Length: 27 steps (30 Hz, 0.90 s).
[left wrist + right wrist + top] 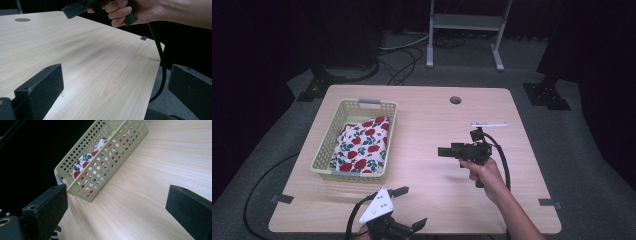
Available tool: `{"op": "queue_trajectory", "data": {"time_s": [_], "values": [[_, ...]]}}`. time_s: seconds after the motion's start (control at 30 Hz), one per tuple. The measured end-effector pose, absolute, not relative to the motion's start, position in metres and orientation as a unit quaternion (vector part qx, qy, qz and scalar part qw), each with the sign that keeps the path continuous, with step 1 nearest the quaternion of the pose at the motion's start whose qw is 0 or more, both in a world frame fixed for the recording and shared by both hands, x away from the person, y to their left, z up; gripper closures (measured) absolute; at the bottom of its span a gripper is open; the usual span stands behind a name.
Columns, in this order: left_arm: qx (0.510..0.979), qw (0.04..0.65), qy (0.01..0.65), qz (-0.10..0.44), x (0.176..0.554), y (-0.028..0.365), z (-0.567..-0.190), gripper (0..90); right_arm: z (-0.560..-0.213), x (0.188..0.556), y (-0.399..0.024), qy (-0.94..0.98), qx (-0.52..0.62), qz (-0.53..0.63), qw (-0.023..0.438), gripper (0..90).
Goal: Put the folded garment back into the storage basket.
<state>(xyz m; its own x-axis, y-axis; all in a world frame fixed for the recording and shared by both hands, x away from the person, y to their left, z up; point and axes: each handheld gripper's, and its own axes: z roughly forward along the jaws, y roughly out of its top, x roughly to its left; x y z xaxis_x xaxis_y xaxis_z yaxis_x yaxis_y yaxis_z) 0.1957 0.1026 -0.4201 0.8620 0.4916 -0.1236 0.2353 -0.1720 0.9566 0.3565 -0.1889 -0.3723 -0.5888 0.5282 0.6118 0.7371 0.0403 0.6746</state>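
Pale wooden desk (422, 130) carries a perforated basket (323, 150) of floral cloth (362, 142) at nine o'clock. Both claws are spread wide, holding and touching nothing: left claw (409, 207) at six o'clock, right claw (444, 151) hovering near centre.

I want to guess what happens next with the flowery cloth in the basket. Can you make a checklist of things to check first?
1. Cloth is inside the basket: ok, it lies folded in there.
2. Right tongs are open: ok, jaws stand wide apart with nothing between them.
3. Left tongs are open: ok, jaws apart and empty.
4. Right tongs point toward the basket: ok, the basket sits ahead of them in the right gripper view.
5. Table between the right tongs and the basket is free of things: ok.
6. Basket will stay put when the cloth is pulled: cannot tell.
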Motion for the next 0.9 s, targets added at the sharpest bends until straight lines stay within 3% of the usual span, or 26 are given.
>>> {"op": "queue_trajectory", "data": {"time_s": [0.9], "values": [[0.761,0.594,0.24,0.106,0.198,0.103,-0.421,0.0,-0.382,0.329,-0.214,-0.723,-0.442,-0.527,0.063,3.3]]}}
